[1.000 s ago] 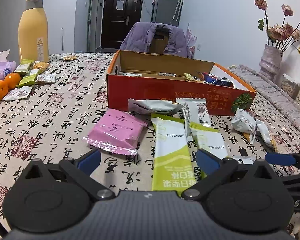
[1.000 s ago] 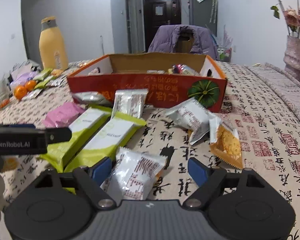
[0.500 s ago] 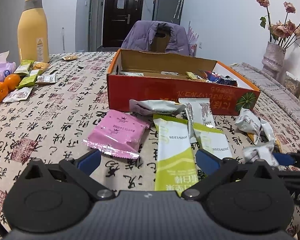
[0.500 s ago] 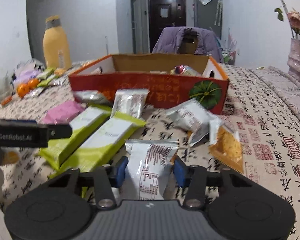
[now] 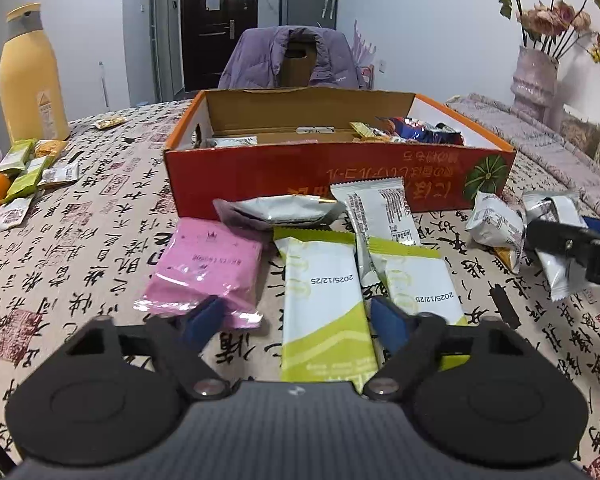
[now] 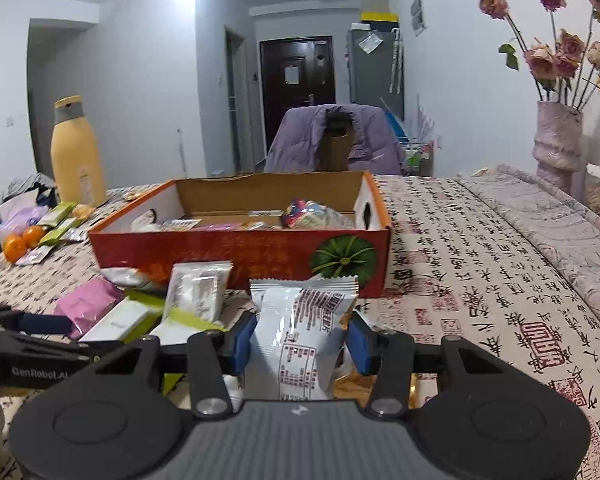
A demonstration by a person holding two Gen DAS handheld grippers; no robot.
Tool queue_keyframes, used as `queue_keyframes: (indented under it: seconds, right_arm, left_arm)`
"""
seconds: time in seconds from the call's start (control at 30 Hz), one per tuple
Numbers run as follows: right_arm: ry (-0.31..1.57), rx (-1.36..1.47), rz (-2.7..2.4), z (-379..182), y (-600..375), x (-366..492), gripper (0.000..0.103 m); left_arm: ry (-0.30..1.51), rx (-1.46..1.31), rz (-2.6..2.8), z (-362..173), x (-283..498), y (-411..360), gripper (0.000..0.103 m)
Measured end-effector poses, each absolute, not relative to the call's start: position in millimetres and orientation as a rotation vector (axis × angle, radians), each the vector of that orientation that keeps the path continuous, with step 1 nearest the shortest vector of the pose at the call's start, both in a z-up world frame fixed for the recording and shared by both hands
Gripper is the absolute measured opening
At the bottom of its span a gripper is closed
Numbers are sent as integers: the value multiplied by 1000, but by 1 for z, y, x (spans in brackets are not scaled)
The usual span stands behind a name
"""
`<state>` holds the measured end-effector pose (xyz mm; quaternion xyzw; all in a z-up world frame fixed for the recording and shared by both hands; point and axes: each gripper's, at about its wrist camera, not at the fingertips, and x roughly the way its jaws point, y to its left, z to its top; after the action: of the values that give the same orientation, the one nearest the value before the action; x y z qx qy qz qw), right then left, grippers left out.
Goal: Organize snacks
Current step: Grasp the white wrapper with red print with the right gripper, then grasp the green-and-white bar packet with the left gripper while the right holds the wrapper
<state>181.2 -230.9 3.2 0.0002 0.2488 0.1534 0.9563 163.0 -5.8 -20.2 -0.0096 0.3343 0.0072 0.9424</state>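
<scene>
**On the desk: one snack pack lifted, one between closing fingers**

On the desk (image 5: 80,240), covered by a beige cloth printed with black and red calligraphy, an open red-and-orange cardboard box (image 5: 300,168) sits with several wrapped snacks already inside. Just in front of its near wall lie loose packs: a crumpled silver foil pouch (image 5: 276,210), a white sachet with small print (image 5: 376,208) leaning against the box, a flat pink plastic packet (image 5: 208,264), and two long white-and-lime-green bars side by side.

The left gripper (image 5: 296,320) sits low over the nearer green bar (image 5: 324,304), which lies lengthwise between its blue-padded fingers (image 5: 202,318). Its fingers have just been closing in, but they are not yet pressing the wrapper; the left one overlaps the pink packet's corner, the right one lies over the second green bar (image 5: 416,284).

The right gripper (image 6: 298,342) has its fingers (image 6: 242,338) clenched on a white pillow pack with dark red print (image 6: 300,340), held upright and clear of the cloth, in front of the box's near wall with the green pumpkin picture. In the left view this pack shows at the right edge, beside another white crumpled pack (image 5: 494,226).

Far left stand a tall yellow bottle (image 5: 30,76), small oranges (image 6: 22,240) and more green sachets. A purple jacket (image 6: 336,136) hangs over a chair behind the box, and a vase of dried roses (image 6: 558,136) stands at right.
</scene>
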Motion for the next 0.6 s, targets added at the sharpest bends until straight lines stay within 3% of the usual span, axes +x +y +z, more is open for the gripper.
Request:
queue_keyframes:
  seconds: [0.3,0.37,0.43,0.6]
  right_arm:
    - [509,14,292,-2,-237,185,47]
    - [515,16,295,-3,-237,185,47]
    - [518,18,297,-4,-237,185,47]
    - [527,22,311,-7,-234,181,47]
  left_arm:
    - [711,11,-5,-26,168,-13,63]
    - [710,9,-14,-25,167,-14,57]
    - [703,-1,-30,-24,165,-14,41]
    - [692,-24,-39,-24,159,-13,37]
